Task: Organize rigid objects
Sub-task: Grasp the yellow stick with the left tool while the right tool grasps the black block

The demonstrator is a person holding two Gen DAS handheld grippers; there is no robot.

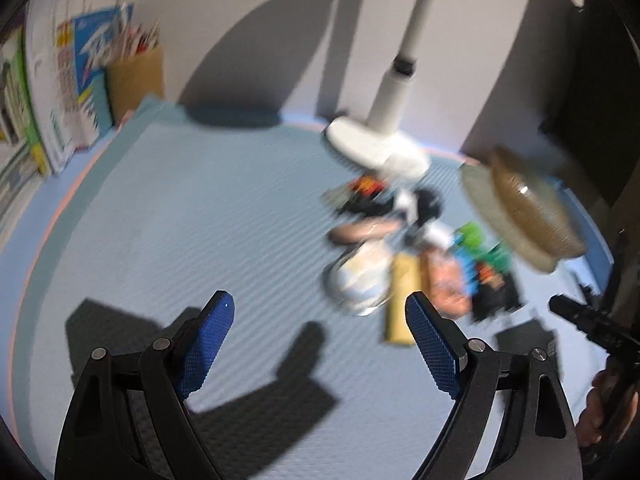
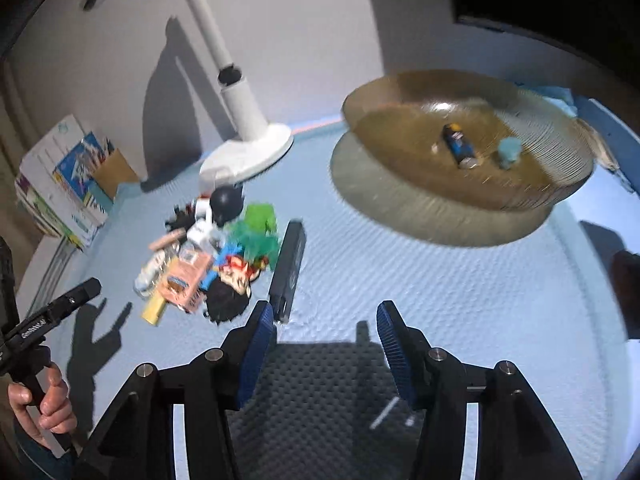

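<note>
A pile of small objects (image 2: 208, 256) lies on the light blue mat: figurines, a pink carton (image 2: 184, 280), a yellow stick (image 2: 154, 310), green pieces and a black flat bar (image 2: 289, 268). The pile also shows blurred in the left wrist view (image 1: 408, 256). An amber glass bowl (image 2: 532, 188) at the back right holds a small blue can (image 2: 458, 144) and a light blue piece (image 2: 509, 152). My left gripper (image 1: 320, 344) is open and empty, left of the pile. My right gripper (image 2: 326, 332) is open and empty, right of the pile, near the black bar.
A white lamp base and pole (image 2: 248, 148) stand behind the pile. Books (image 1: 64, 92) and a brown pencil holder (image 1: 136, 80) line the back left wall. The other gripper and hand show at the left edge of the right wrist view (image 2: 44, 320).
</note>
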